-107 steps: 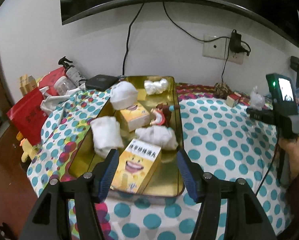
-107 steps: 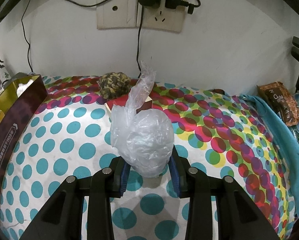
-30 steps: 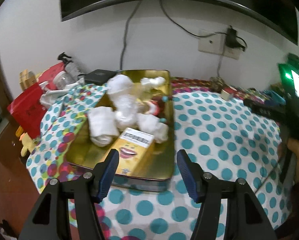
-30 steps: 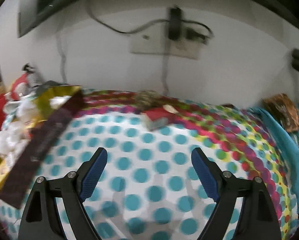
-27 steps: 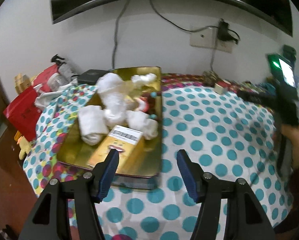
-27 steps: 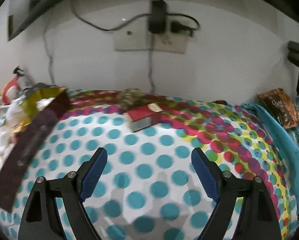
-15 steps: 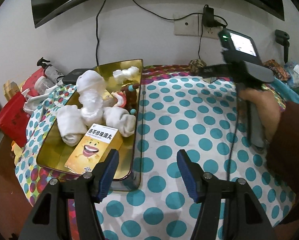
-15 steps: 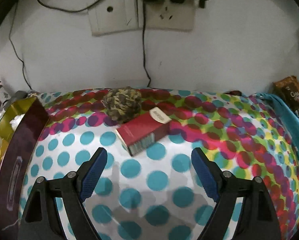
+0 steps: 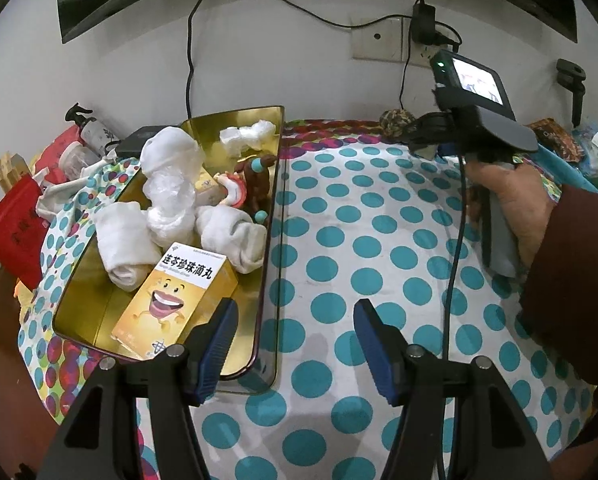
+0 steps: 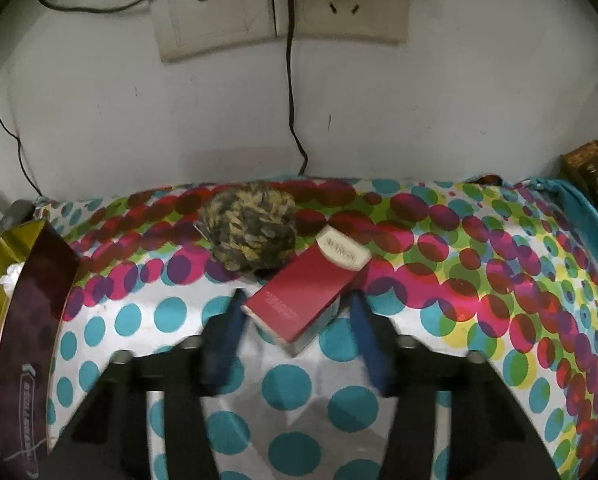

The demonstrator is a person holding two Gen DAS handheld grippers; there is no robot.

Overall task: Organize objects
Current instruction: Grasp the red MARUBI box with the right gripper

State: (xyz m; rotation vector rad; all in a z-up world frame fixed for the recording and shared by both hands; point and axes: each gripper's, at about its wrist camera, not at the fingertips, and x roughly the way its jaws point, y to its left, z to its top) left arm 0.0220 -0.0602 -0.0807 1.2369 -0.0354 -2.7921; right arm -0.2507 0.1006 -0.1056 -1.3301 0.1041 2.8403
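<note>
a table covered in a polka-dot cloth (image 10: 291,396) stands against a white wall. the right gripper (image 10: 297,312) points down at a small red box (image 10: 303,300) lying flat on the cloth near the wall – its blue pads sit on either side of the box, and the jaws have just been closing in on it, though the blur hides whether they press on it yet. a knotted ball of mottled yellow-brown yarn (image 10: 249,230) lies just behind the box, touching its far corner.

in the left wrist view the left gripper (image 9: 295,338) hangs with its jaws spread and nothing between them, over the near right edge of a gold tray (image 9: 87,304). the tray holds a yellow box with a smiling cartoon face (image 9: 175,300), rolled white cloths (image 9: 123,244), crumpled plastic bags (image 9: 171,200) (piled loosely) and a small brown figurine (image 9: 259,180). a hand (image 9: 511,204) grips the right gripper's handle at the right.
</note>
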